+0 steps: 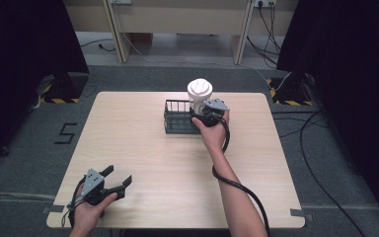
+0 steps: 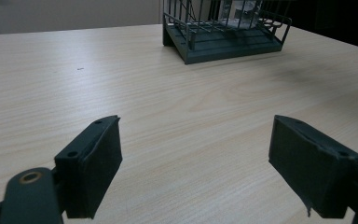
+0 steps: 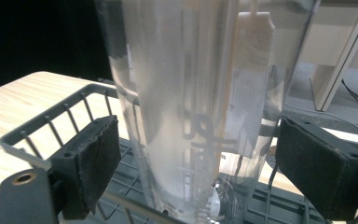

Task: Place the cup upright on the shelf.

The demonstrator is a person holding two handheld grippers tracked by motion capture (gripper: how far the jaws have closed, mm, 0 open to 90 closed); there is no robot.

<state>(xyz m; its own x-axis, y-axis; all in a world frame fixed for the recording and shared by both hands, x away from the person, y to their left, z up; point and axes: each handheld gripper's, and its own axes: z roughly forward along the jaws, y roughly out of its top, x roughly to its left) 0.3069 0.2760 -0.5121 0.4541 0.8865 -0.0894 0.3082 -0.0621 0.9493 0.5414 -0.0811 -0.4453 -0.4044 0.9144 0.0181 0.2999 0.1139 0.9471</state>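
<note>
A tall clear plastic cup point(image 1: 200, 91) with a white lid stands upright in the right end of a dark grey wire rack point(image 1: 175, 121) at the back middle of the table. My right gripper point(image 1: 201, 112) is at the cup's near side. In the right gripper view the cup point(image 3: 191, 93) stands between the two open pads point(image 3: 98, 161), with a narrow gap on each side, above the rack's rim point(image 3: 46, 135). My left gripper point(image 1: 119, 176) rests open near the table's front left corner, nothing between its jaws. The left gripper point(image 2: 196, 154) faces the rack point(image 2: 223, 44) across bare wood.
The light wooden table point(image 1: 143, 148) has bare surface around the rack. The right gripper's black cable point(image 1: 237, 185) trails along the forearm to the front edge. Dark curtains flank both sides, and cables lie on the floor at right point(image 1: 316, 148).
</note>
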